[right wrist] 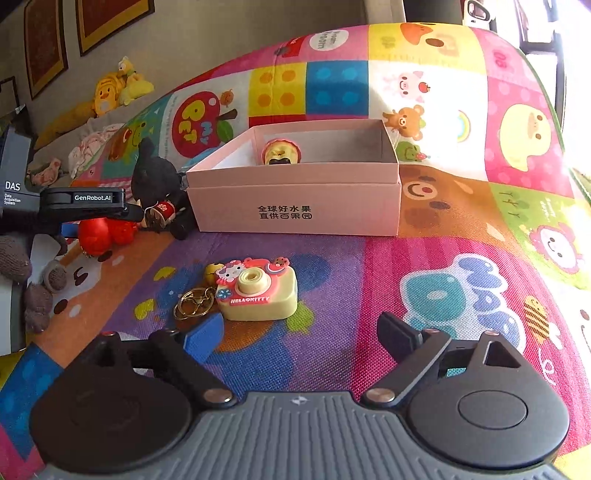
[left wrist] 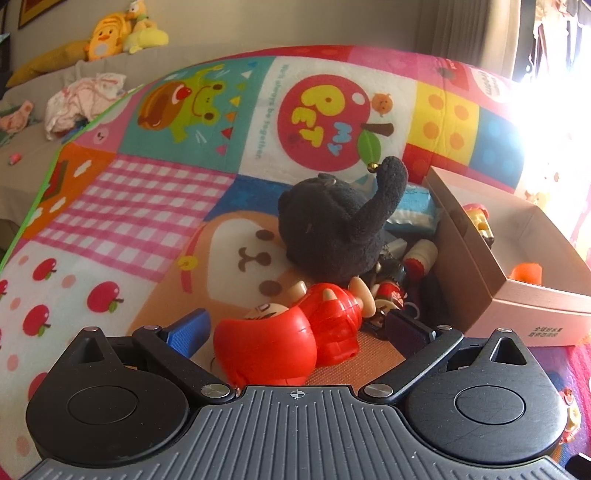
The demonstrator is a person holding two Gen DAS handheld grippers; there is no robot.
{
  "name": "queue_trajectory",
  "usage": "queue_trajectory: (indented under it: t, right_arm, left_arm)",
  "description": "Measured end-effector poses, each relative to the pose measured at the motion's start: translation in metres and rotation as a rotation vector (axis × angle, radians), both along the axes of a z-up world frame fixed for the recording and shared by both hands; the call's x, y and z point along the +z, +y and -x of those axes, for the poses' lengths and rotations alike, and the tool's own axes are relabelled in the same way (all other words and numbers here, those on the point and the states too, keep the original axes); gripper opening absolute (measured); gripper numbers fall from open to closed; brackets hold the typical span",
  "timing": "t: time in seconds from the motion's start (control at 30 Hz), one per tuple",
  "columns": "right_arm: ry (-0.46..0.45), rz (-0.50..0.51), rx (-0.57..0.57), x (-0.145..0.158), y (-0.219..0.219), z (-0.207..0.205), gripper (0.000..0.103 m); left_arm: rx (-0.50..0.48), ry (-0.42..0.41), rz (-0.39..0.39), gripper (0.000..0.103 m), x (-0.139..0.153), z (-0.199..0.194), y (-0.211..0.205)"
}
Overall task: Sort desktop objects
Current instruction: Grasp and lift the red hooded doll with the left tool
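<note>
My left gripper point(left wrist: 295, 328) is open, its fingers either side of a red toy figure point(left wrist: 284, 339) lying on the play mat, not closed on it. The same red figure point(right wrist: 98, 234) shows in the right wrist view under the left gripper point(right wrist: 92, 201). A black plush point(left wrist: 340, 221) lies just beyond it. The pink cardboard box point(left wrist: 491, 273) stands to the right with small toys inside. My right gripper point(right wrist: 301, 334) is open and empty, just short of a yellow Hello Kitty camera keychain point(right wrist: 258, 291). The box point(right wrist: 295, 203) stands behind the keychain and holds a small yellow-red toy point(right wrist: 280, 153).
Small toys point(left wrist: 406, 273) crowd between the plush and the box. A blue-white pack point(left wrist: 413, 210) lies behind the plush. Gold key rings point(right wrist: 194, 302) lie left of the camera. Knitted grey toys point(right wrist: 37, 291) lie at the mat's left edge. A sofa with plush toys point(left wrist: 118, 33) stands beyond.
</note>
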State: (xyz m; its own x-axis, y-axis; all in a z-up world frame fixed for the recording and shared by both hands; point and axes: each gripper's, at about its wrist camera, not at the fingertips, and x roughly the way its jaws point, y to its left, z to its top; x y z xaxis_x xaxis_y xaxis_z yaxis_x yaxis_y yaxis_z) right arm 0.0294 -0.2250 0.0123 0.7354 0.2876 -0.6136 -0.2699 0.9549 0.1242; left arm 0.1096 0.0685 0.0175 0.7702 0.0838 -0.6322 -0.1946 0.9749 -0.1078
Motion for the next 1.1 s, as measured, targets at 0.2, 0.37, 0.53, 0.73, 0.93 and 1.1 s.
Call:
queue_trajectory:
  t: [0.2,0.37,0.53,0.73,0.93,1.1]
  right_arm:
    - [-0.005,-0.021,-0.006,0.0,-0.003,0.001,0.098]
    - [-0.003,-0.034,-0.01,0.001,-0.005,0.001,0.1]
    - [0.005,-0.062,-0.04,0.0,-0.011,-0.001,0.101]
    - [0.001,-0.102,-0.105,0.002,-0.021,-0.002,0.102]
    - [-0.029,-0.088,-0.143,0.011,-0.032,0.003,0.102]
    - [-0.055,-0.108,-0.162,0.024,-0.043,0.007,0.103]
  left_arm:
    - [-0.001,0.008,-0.053,0.093,-0.004,-0.006,-0.009]
    - [-0.023,0.007,-0.065,0.083,-0.004,-0.001,-0.007]
    - [-0.136,-0.005,-0.053,0.083,0.0,0.025,-0.02]
    - [-0.407,-0.033,-0.04,0.083,0.01,0.079,-0.059]
    - [-0.622,-0.033,0.0,0.083,0.008,0.111,-0.099]
    - [-0.697,-0.024,0.004,0.083,0.0,0.116,-0.123]
